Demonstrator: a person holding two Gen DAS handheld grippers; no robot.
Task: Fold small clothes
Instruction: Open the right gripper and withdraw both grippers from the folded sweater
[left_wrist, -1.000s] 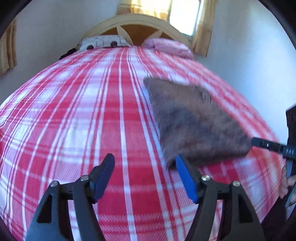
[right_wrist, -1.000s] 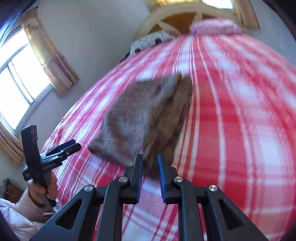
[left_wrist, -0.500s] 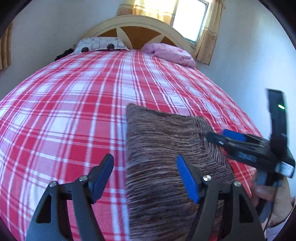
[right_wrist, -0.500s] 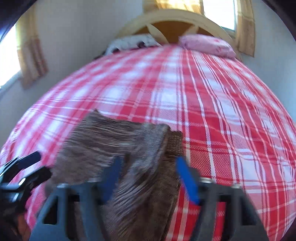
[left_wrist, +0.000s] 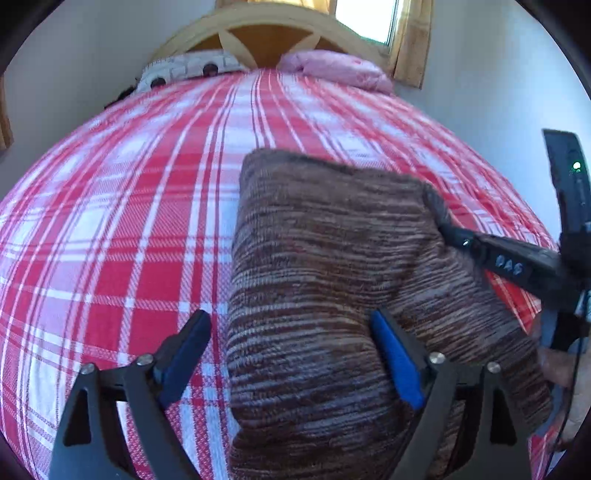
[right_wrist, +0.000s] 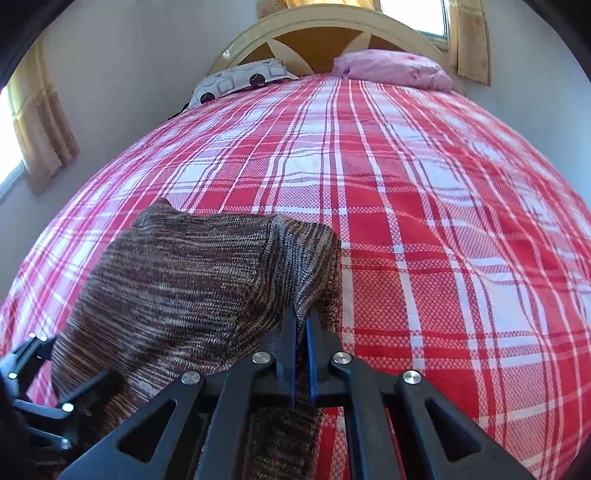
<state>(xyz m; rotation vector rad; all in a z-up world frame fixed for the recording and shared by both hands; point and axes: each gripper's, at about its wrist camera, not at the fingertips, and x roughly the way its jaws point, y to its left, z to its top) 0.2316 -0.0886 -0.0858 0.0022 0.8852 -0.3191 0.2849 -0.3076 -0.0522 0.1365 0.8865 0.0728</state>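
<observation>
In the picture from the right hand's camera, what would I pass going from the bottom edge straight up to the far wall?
Right gripper pinching the brown knitted garment → red plaid bedspread → pink pillow → wooden headboard → window.

A big bed (right_wrist: 424, 229) has a red and white checked cover. A brown stripy knitted cloth (left_wrist: 332, 277) lies on it near the front. Far back, a pink pillow (right_wrist: 391, 68) and a white spotted pillow (right_wrist: 240, 79) rest by the headboard.
</observation>
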